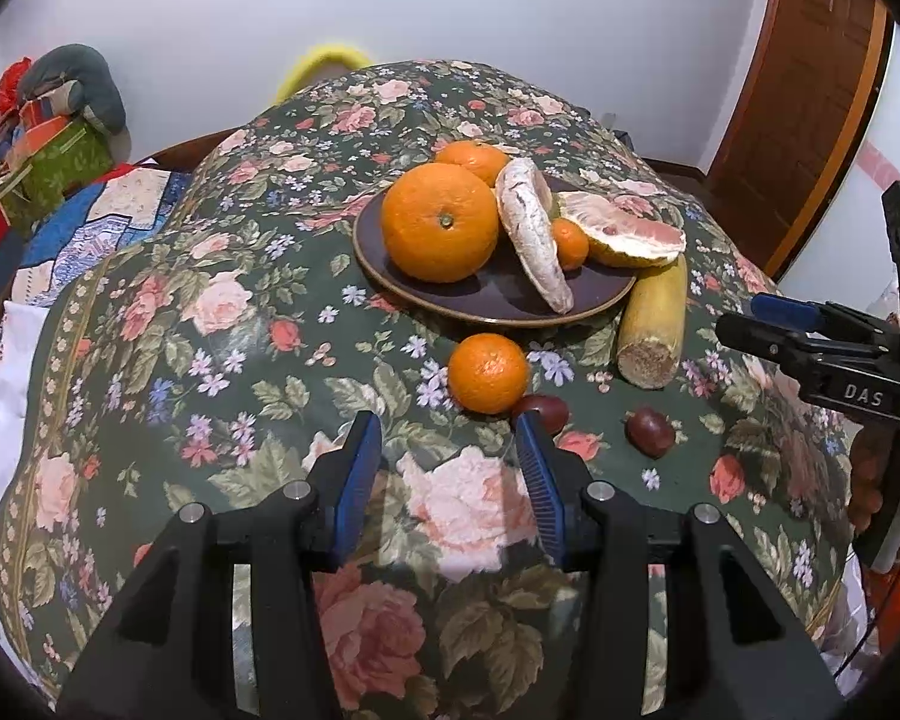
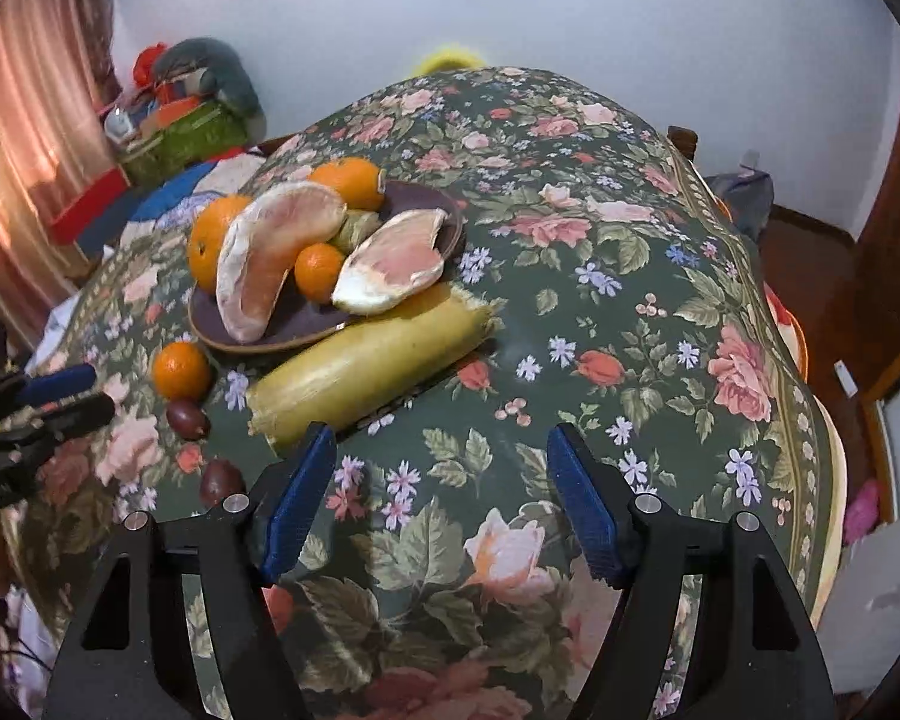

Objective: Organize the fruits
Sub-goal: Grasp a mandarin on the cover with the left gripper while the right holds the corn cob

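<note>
Here both ribbed-padded grippers, left gripper (image 1: 450, 468) and right gripper (image 2: 441, 480), gape empty above floral cloth (image 1: 222, 312).

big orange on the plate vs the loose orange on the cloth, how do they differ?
Size: the big orange is clearly larger than the loose orange.
Place: the big orange sits on the brown plate, touching a pomelo segment; the loose orange lies on the floral tablecloth in front of the plate, beside a dark chestnut.
Pose: the big orange shows its green stem button; the loose orange shows none.
Shared: both whole, unpeeled, bright orange.
</note>
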Demonstrator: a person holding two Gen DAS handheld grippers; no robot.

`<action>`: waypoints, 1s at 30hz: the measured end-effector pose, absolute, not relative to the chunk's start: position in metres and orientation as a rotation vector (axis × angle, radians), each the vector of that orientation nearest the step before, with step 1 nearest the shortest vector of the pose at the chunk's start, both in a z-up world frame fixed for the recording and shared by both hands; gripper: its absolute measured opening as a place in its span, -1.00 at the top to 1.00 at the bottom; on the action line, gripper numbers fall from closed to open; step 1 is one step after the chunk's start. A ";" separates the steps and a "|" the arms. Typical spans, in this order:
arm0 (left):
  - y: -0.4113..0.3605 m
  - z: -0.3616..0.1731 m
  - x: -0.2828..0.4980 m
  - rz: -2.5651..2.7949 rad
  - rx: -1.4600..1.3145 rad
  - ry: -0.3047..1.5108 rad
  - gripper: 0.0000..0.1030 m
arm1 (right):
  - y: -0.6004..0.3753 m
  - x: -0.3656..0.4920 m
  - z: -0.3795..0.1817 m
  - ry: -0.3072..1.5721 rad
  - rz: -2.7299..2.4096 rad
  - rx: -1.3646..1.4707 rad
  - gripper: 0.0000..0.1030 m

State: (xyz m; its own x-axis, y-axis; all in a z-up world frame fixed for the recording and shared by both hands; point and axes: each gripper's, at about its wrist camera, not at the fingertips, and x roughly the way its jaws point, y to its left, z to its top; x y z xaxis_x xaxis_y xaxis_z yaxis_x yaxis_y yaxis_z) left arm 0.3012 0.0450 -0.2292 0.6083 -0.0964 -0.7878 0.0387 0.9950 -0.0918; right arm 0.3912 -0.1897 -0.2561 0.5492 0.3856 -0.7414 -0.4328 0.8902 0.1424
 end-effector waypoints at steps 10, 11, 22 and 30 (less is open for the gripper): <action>0.037 -0.238 0.334 -0.133 -0.099 0.954 0.09 | -0.144 0.408 -0.269 0.922 0.544 -0.027 -0.47; 0.036 -0.239 0.337 -0.136 -0.096 0.958 0.09 | -0.142 0.410 -0.272 0.934 0.549 -0.020 -0.49; 0.034 -0.259 0.358 -0.136 -0.127 1.008 0.28 | -0.144 0.414 -0.276 0.945 0.578 -0.037 -0.52; 0.040 -0.242 0.339 -0.130 -0.132 0.959 0.29 | -0.162 0.401 -0.271 0.948 0.609 -0.005 -0.20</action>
